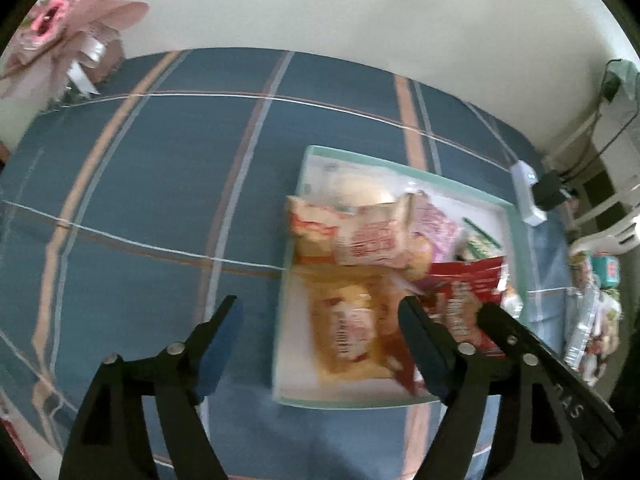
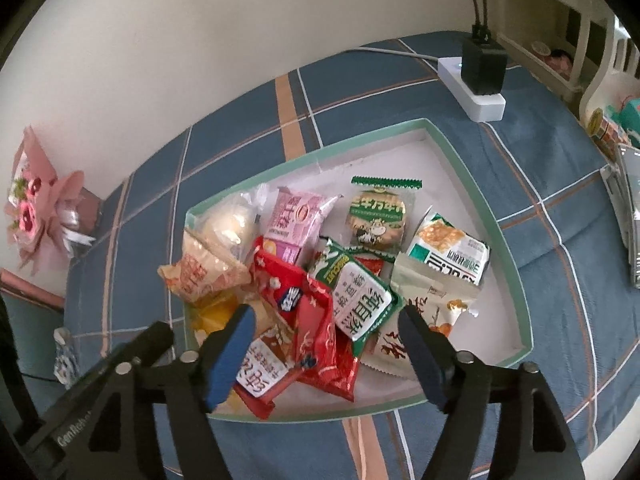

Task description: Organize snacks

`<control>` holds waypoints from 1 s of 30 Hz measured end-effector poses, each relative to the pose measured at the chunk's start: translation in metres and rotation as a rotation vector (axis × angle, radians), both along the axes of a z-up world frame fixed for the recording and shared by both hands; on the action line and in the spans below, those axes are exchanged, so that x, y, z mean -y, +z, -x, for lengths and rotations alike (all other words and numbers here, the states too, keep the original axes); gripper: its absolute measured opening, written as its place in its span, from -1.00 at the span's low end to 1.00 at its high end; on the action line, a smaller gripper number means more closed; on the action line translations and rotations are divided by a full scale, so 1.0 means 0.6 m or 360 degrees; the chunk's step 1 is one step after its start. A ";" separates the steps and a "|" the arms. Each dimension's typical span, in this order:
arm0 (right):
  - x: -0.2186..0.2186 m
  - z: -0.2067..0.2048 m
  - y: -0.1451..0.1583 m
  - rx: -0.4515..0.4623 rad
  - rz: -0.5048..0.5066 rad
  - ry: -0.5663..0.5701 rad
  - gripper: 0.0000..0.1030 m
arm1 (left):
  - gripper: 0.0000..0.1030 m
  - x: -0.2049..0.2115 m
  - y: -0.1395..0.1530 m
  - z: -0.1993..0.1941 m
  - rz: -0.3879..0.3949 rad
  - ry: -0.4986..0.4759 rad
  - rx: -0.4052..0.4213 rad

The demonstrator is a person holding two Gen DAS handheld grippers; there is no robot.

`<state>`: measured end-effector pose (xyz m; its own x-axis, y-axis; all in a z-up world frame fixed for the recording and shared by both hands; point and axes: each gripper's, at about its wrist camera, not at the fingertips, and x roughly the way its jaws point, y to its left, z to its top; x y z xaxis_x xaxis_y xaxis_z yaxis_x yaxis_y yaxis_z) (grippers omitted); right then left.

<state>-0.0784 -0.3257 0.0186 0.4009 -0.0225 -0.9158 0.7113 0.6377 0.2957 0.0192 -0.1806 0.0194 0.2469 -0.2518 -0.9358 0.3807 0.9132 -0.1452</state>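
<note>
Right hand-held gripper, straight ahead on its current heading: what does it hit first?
Likely the red foil snack packet in the green-rimmed white tray: it lies between the open fingers of the right hand-held gripper. Depth is unclear.

Soft, even daylight; left view motion-blurred, right sharper, both fisheye-bent with dark corners.

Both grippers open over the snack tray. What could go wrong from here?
1. The packets overlap in a heap: the right gripper, open above the red packet and the green biscuit packet, could pinch two at once or drag a neighbour over the tray rim.
2. The left wrist view is motion-blurred, so aiming the open left gripper may be off.
3. The power strip and its cable lie close behind the tray; a wide sweep could snag them.
</note>
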 end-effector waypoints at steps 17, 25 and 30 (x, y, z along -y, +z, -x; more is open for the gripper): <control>-0.089 0.028 0.042 0.0035 0.0224 0.0136 1.00 | 0.72 -0.087 0.016 0.044 -0.0212 0.0031 0.0178; -0.113 0.054 0.051 0.0064 0.0247 0.0153 1.00 | 0.72 -0.111 0.030 0.063 -0.0192 0.0022 0.0220; -0.120 0.064 0.053 0.0070 0.0250 0.0153 1.00 | 0.72 -0.116 0.032 0.076 -0.0197 0.0004 0.0238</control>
